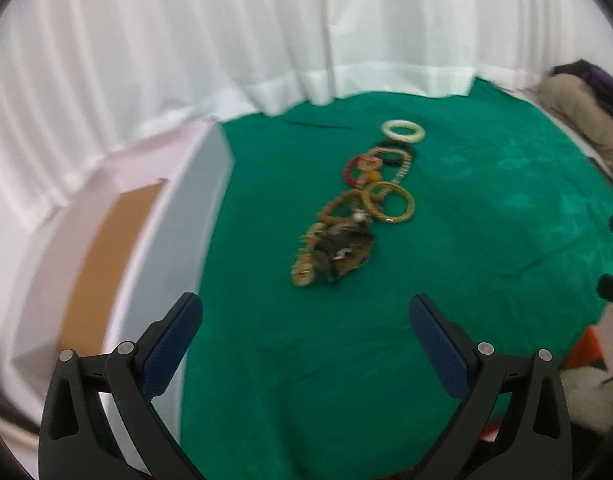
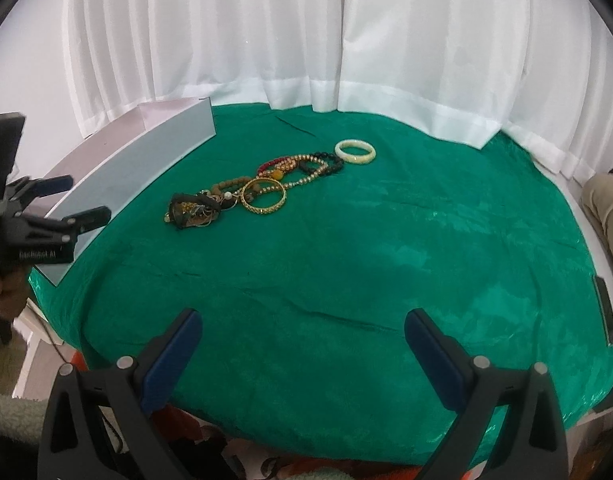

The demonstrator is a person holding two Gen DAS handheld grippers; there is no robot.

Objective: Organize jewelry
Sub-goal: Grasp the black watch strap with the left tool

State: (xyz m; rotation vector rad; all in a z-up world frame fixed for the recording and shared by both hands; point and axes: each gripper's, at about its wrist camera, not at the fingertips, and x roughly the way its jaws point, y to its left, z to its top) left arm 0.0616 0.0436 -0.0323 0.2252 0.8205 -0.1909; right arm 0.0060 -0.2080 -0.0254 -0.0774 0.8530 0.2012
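A row of jewelry lies on the green cloth [image 2: 346, 264]: a cream bangle [image 2: 355, 151] at the far end, beaded strands [image 2: 302, 166], a gold bangle [image 2: 264, 196], and a dark tangled bundle [image 2: 192, 211]. In the left wrist view the same row runs from the cream bangle [image 1: 403, 131] past the gold bangle [image 1: 389, 202] to the bundle [image 1: 340, 254]. My left gripper [image 1: 306, 316] hovers open in front of the bundle, holding nothing; it also shows at the left edge of the right wrist view as the left gripper [image 2: 88, 198]. My right gripper [image 2: 302, 320] stands open over the near cloth, empty.
An open white box [image 1: 174, 216] with a brown floor stands left of the cloth; its grey wall [image 2: 146, 172] borders the jewelry. White curtains [image 2: 306, 40] hang behind. Beige fabric [image 1: 578, 112] lies at the far right, and a dark flat object [image 2: 606, 312] sits at the right table edge.
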